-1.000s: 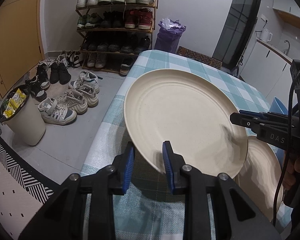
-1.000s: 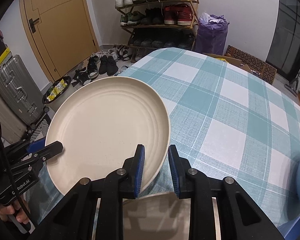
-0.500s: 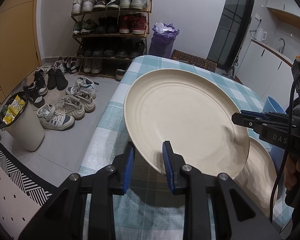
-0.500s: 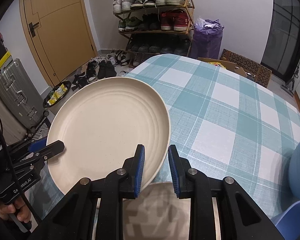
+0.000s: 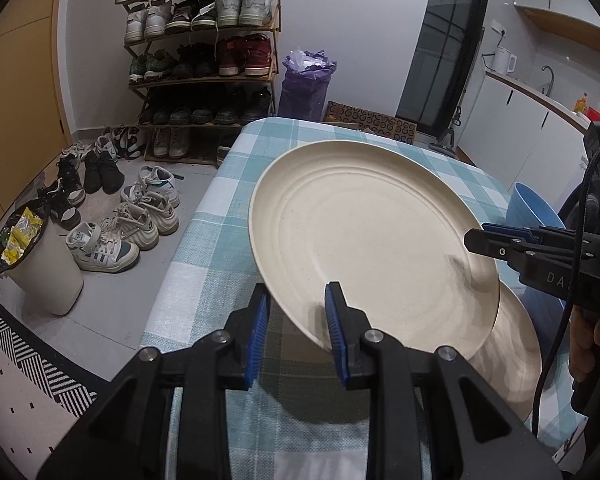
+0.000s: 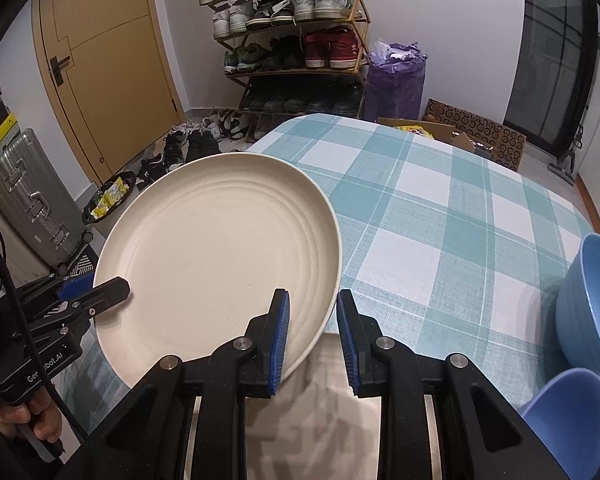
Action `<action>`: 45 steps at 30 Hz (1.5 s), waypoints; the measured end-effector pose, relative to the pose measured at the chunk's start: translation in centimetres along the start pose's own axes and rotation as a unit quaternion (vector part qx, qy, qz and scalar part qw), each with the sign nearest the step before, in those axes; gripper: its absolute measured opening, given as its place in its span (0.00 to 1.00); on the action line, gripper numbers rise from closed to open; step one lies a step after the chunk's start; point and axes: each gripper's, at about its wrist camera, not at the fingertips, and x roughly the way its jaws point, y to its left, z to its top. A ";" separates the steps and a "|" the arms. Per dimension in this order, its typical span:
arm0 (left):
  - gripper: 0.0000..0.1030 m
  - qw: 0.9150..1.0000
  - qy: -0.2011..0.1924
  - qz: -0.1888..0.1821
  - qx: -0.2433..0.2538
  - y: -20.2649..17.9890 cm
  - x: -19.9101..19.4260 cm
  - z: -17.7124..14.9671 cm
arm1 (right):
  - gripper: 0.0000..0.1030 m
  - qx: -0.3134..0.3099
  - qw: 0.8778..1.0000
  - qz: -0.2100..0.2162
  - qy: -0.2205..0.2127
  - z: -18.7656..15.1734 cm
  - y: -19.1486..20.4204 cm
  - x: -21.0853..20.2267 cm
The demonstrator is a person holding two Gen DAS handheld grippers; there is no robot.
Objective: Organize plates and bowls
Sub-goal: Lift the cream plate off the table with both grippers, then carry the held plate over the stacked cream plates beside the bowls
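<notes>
Two grippers, left gripper and right gripper, clamp opposite rims of my cream plate; it looks stiff, light, slick, so I grip rims only.

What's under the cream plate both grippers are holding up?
A second cream plate lies on the checked tablecloth beneath the lifted plate, which hangs between the left gripper and right gripper. Most of it is covered.
</notes>
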 end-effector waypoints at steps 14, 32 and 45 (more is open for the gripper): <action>0.26 0.999 0.007 -0.013 0.038 -3.1 -0.3 -0.4 | 0.24 0.029 0.999 -0.017 -0.001 -2.8 -2.4 -2.6; 0.26 0.997 0.019 -0.021 0.075 -5.4 -0.3 -0.9 | 0.24 0.051 0.998 -0.031 0.007 -6.5 -3.4 -4.7; 0.26 0.994 0.030 -0.031 0.098 -6.5 0.0 -1.4 | 0.24 0.070 0.997 -0.039 0.004 -8.4 -3.8 -6.1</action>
